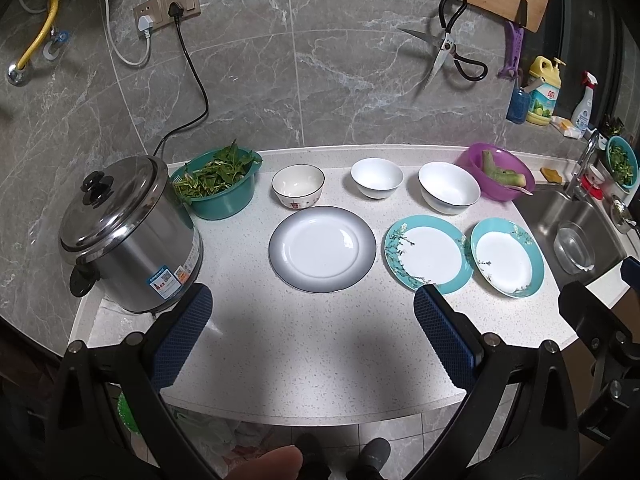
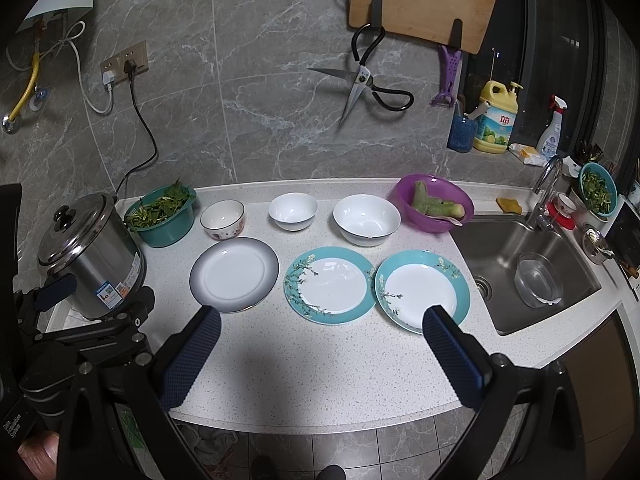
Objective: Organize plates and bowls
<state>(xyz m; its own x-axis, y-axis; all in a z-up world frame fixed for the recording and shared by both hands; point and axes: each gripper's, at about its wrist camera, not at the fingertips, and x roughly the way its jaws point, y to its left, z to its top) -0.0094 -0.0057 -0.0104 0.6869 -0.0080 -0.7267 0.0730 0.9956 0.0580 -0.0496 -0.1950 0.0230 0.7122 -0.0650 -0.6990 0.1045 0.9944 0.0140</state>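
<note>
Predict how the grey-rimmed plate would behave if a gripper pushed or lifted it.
The grey-rimmed plate looks glazed, so probably stiff, slippery and breakable. Lying flat on the smooth counter, it would likely slide rather than tip, and its low rim may be hard to pinch.

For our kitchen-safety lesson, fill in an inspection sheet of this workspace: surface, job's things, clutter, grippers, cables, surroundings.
Surface: speckled white counter, front part bare.
Job's things: three bowls behind, three plates in front, none stacked.
Clutter: steel pot, green basket of greens, purple bowl.
Grippers: left gripper and right gripper open, holding nothing.
Cables: black cord runs from the wall socket toward the pot.
Surroundings: sink, scissors and cutting board on the wall.
</note>
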